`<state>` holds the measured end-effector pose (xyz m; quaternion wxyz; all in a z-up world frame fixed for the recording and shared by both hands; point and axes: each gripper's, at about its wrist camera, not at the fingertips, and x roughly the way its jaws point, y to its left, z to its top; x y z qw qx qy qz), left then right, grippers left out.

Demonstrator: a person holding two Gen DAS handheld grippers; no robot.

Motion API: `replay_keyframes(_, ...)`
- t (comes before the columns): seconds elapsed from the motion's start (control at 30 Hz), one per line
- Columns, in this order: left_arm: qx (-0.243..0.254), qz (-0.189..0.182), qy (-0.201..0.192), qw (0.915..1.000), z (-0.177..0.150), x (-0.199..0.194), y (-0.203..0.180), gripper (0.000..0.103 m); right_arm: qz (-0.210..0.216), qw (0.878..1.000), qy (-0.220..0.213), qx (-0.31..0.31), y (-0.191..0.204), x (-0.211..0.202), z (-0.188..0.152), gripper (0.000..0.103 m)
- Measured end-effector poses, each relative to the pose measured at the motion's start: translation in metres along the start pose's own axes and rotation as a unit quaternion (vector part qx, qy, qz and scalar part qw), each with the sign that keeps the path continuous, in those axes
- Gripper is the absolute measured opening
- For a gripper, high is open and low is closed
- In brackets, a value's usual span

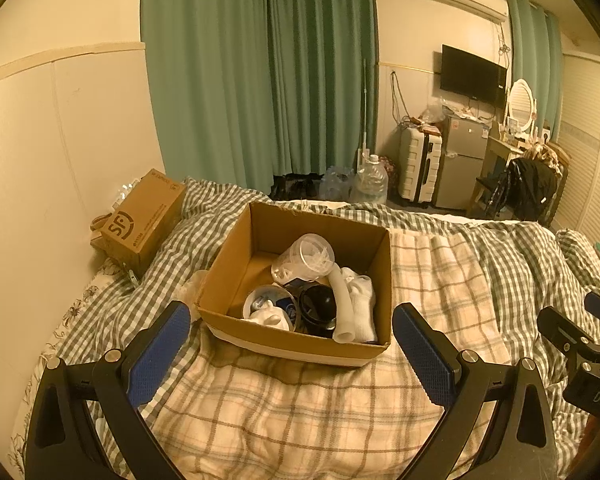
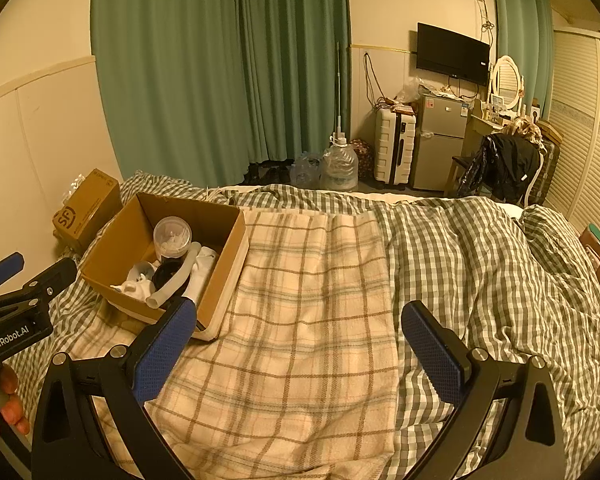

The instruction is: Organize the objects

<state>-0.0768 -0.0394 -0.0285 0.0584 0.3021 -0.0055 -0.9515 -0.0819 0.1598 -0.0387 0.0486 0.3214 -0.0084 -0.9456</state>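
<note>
The box [image 1: 296, 276] sits on the bed [image 1: 300, 408] and holds the cup [image 1: 306, 258], tube [image 1: 342, 308] and socks [image 1: 362, 300] together. Both the left gripper [image 1: 292, 344] and right gripper [image 2: 300, 344] are spread wide and hold nothing, so tidying looks done.

Cardboard box [image 1: 296, 280]: on the bed [image 1: 440, 280], ahead of left tongs [image 1: 291, 328]
Right tongs [image 2: 299, 322]: box ahead-left
Cup [image 1: 304, 258], tube [image 1: 340, 308]: inside box
</note>
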Motion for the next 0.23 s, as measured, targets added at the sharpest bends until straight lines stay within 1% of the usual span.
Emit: replay_keyframes(0.23, -0.002, 0.007, 0.004, 1.0000, -0.0024, -0.0020, -0.0015, 0.103, 0.002, 1.000, 0.001, 0.001, -0.0024, -0.0009, 0.0007, 0.103)
